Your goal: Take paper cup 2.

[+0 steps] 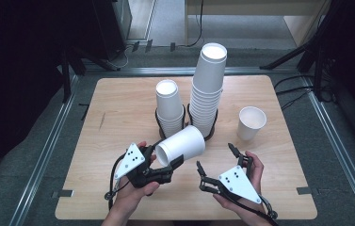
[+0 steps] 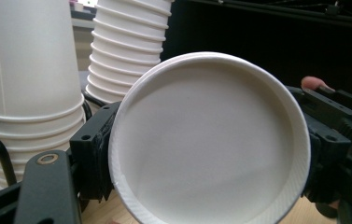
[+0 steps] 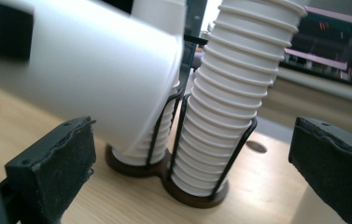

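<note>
White paper cups stood in two stacks (image 1: 208, 89) on the counter (image 1: 118, 117), with one loose cup (image 1: 251, 122) beside them. A third cup (image 1: 181, 145) lay sideways, clamped in the left hand-held gripper (image 1: 173, 165); the right hand-held gripper (image 1: 215, 159) hung apart, empty.

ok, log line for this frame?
left gripper: shut on cup, held sideways | right gripper: open, empty | stacks: in holder | loose cup: upright, right of stacks
</note>
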{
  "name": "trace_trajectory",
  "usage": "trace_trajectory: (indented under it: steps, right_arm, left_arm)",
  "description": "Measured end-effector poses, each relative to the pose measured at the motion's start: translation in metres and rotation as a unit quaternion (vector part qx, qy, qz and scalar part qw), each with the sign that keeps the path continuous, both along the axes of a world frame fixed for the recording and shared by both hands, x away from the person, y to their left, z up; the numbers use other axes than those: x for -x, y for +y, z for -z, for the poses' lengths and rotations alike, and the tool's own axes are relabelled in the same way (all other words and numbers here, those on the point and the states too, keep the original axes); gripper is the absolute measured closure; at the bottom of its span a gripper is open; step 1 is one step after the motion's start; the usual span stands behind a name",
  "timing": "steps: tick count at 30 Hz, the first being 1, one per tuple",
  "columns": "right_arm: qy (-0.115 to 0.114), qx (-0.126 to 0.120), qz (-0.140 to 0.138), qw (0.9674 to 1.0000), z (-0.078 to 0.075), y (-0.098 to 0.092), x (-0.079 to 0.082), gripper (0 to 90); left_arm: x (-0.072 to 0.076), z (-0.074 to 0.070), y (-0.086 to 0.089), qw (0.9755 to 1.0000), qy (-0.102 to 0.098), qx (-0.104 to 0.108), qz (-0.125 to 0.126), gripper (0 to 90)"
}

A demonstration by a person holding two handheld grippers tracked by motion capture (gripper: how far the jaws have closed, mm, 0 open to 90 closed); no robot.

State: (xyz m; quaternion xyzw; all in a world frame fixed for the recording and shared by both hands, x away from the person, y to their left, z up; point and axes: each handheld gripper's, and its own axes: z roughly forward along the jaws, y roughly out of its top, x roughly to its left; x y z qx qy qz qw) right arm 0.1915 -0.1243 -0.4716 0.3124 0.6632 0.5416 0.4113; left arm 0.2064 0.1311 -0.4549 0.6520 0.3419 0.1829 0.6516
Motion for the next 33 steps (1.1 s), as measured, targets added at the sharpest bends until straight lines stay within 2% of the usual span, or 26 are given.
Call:
trace_trajectory:
  steps: [1, 2, 3, 4, 5, 7, 9, 13, 14, 15, 17, 18, 19, 20, 21, 22, 23, 25, 26, 27, 28, 29, 30, 31, 32, 33]
  right_arm:
    - [0.01, -0.024, 0.004, 0.9997, -0.001, 0.001, 0.001, 1.1]
    - [0.01, -0.024, 0.004, 0.9997, -0.001, 0.001, 0.001, 1.1]
    - [0.021, -0.045, 0.006, 0.9988, -0.003, 0.001, 0.001, 1.1]
    - [0.052, -0.087, -0.003, 0.9948, -0.006, 0.003, 0.002, 1.1]
    - [0.06, -0.101, -0.002, 0.9931, -0.007, 0.003, 0.002, 1.1]
    - [0.084, -0.14, 0.004, 0.9865, -0.01, 0.003, 0.0, 1.0]
    - [0.11, -0.177, 0.017, 0.9779, -0.012, 0.003, -0.002, 1.0]
    - [0.177, -0.24, 0.036, 0.9538, -0.012, 0.002, -0.01, 1.0]
    - [0.177, -0.24, 0.036, 0.9538, -0.012, 0.002, -0.01, 1.0]
    - [0.205, -0.261, 0.039, 0.9427, -0.011, 0.001, -0.012, 0.0]
    - [0.226, -0.281, 0.055, 0.9311, -0.011, 0.0, -0.013, 0.0]
    - [0.226, -0.281, 0.055, 0.9311, -0.011, 0.0, -0.013, 0.0]
    - [0.251, -0.316, 0.051, 0.9134, -0.011, -0.001, -0.014, 0.0]
    - [0.253, -0.328, 0.053, 0.9086, -0.011, -0.001, -0.013, 0.0]
    - [0.253, -0.328, 0.053, 0.9086, -0.011, -0.001, -0.013, 0.0]
    - [0.256, -0.343, 0.056, 0.9019, -0.011, -0.001, -0.013, 0.0]
    - [0.27, -0.39, 0.046, 0.8791, -0.012, -0.001, -0.013, 0.0]
    - [0.284, -0.421, 0.043, 0.8604, -0.012, 0.0, -0.013, 0.0]
    - [0.293, -0.437, 0.039, 0.8494, -0.012, 0.002, -0.013, 0.0]
    - [0.293, -0.437, 0.039, 0.8494, -0.012, 0.002, -0.013, 0.0]
    - [0.31, -0.47, 0.037, 0.8254, -0.012, 0.005, -0.013, 0.0]
    - [0.31, -0.47, 0.037, 0.8254, -0.012, 0.005, -0.013, 0.0]
    - [0.314, -0.478, 0.038, 0.8192, -0.012, 0.006, -0.013, 0.0]
    - [0.323, -0.49, 0.039, 0.8089, -0.012, 0.008, -0.013, 0.0]
    - [0.333, -0.503, 0.04, 0.7965, -0.012, 0.012, -0.013, 0.0]
    - [0.337, -0.51, 0.039, 0.7903, -0.011, 0.016, -0.013, 0.0]
  left_arm:
    - [0.0, 0.0, 0.0, 1.0, 0.0, 0.002, -0.001, 22.2]
    - [0.0, 0.0, 0.0, 1.0, 0.0, 0.002, -0.001, 22.3]
    - [0.0, 0.001, 0.0, 1.0, 0.0, 0.006, -0.005, 22.3]
    - [0.0, 0.001, 0.0, 0.9998, -0.003, 0.014, -0.01, 22.3]
    - [0.0, 0.003, 0.0, 0.9996, -0.007, 0.02, -0.019, 22.3]
    - [0.0, 0.004, 0.0, 0.9995, -0.007, 0.022, -0.021, 22.3]
    - [-0.001, 0.006, 0.0, 0.9995, -0.01, 0.019, -0.024, 22.3]
    - [-0.002, 0.009, -0.002, 0.9991, -0.015, 0.023, -0.032, 22.3]
    - [-0.002, 0.009, -0.002, 0.9991, -0.015, 0.023, -0.032, 22.3]
    - [-0.002, 0.01, -0.003, 0.999, -0.018, 0.023, -0.034, 22.3]
    - [-0.002, 0.011, -0.005, 0.9989, -0.016, 0.024, -0.036, 22.3]
    - [-0.002, 0.011, -0.005, 0.9989, -0.016, 0.024, -0.036, 22.3]
    - [-0.002, 0.011, -0.006, 0.9988, -0.018, 0.026, -0.036, 22.3]
    - [-0.002, 0.011, -0.006, 0.9988, -0.018, 0.026, -0.036, 22.3]
    - [-0.002, 0.011, -0.007, 0.9987, -0.02, 0.029, -0.036, 22.3]
    - [-0.002, 0.012, -0.008, 0.9987, -0.022, 0.029, -0.036, 22.3]
    - [-0.002, 0.013, -0.009, 0.9986, -0.025, 0.03, -0.036, 22.3]
    - [-0.002, 0.014, -0.01, 0.9986, -0.025, 0.029, -0.037, 22.3]
    - [-0.002, 0.014, -0.01, 0.9986, -0.025, 0.029, -0.037, 22.3]
    - [-0.002, 0.015, -0.01, 0.9984, -0.026, 0.03, -0.039, 22.3]
    - [-0.002, 0.015, -0.011, 0.9983, -0.028, 0.032, -0.04, 22.4]
    - [-0.002, 0.015, -0.011, 0.9983, -0.028, 0.033, -0.04, 22.4]
    - [-0.001, 0.015, -0.011, 0.9982, -0.029, 0.034, -0.041, 22.3]
    - [-0.001, 0.016, -0.011, 0.998, -0.03, 0.036, -0.042, 22.3]
    - [-0.001, 0.015, -0.011, 0.998, -0.031, 0.035, -0.042, 22.3]
    - [-0.001, 0.015, -0.011, 0.998, -0.033, 0.035, -0.042, 22.3]
